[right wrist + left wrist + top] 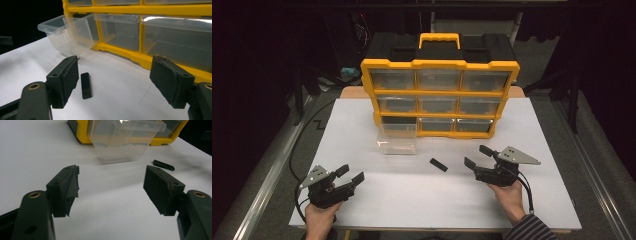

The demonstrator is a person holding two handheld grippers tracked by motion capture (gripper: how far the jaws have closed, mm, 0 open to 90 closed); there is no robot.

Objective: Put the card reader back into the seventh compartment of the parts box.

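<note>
Right gripper view: my right gripper [113,80], jaws wide and empty, must close on the black bar [85,85] before the drawer [67,35].

Room is dark, black surround on the far side and both flanks. White worktop [362,200] sits centre, lit evenly from above, faint glare on the surface. Wooden edge [354,91] peeks out at its far corners. Grey floor [262,170] either side, with a metal rail [267,175] running diagonally along the left and another along the right. Black stand legs [299,95] at far left and far right. Loose wiring [362,25] in the dark, far left of centre.
</note>
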